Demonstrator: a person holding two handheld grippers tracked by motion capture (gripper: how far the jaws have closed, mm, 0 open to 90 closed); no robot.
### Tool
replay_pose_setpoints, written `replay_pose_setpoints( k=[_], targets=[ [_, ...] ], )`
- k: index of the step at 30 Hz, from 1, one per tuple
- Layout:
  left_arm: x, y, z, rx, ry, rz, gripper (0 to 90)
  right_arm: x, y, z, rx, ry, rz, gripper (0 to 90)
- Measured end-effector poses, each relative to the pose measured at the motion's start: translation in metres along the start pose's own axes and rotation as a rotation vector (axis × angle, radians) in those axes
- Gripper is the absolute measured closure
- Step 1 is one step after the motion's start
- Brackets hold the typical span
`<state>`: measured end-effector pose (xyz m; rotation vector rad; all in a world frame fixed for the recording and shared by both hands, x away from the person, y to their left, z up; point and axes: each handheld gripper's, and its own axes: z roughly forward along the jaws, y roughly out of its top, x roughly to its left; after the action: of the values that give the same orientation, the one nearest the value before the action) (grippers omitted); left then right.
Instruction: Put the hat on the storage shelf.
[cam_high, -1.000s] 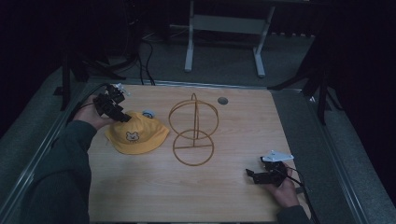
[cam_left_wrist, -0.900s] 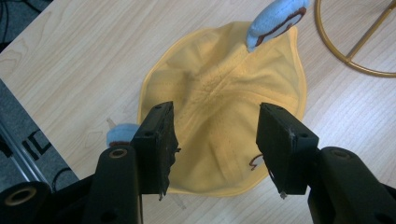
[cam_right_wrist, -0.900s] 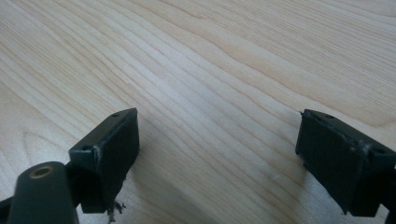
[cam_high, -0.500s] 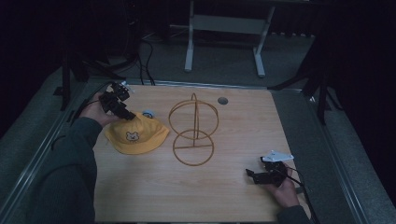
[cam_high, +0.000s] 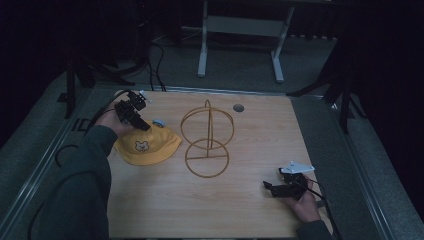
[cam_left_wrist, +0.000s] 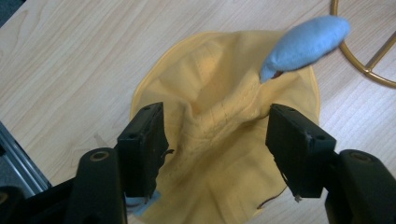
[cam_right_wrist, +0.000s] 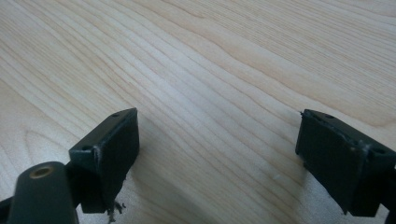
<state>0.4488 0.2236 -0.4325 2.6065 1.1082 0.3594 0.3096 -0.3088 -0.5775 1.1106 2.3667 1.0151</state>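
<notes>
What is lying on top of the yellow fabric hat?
A small light-blue stuffed fabric piece sits at the far edge of the yellow fabric hat; its attachment cannot be judged. The open left gripper hovers above the crown. Whatever lies under the hat is covered.

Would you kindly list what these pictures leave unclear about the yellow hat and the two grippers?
- Hat: in the left gripper view, its near brim is cut off by the bottom edge and covered by the open jaws.
- Bear face on the hat: too small in the high view to read.
- Left gripper: the high view cannot settle whether it touches the cloth.
- Right gripper: dark and small in the high view.
</notes>
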Motion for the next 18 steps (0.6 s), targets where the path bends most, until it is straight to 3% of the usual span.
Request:
replay_pose_setpoints(
  k=[6,12,18],
  targets=[
    [-0.002,-0.001,0.01,0.048,0.007,0.028,44.1,0.0,0.0,0.0,0.0,0.0,0.0,13.3],
    [-0.004,-0.002,0.013,0.05,0.024,0.042,54.6,0.0,0.0,0.0,0.0,0.001,0.0,13.3],
    [-0.006,-0.002,0.013,0.046,0.037,0.066,76.1,0.0,0.0,0.0,0.0,0.0,0.0,13.3]
  ],
)
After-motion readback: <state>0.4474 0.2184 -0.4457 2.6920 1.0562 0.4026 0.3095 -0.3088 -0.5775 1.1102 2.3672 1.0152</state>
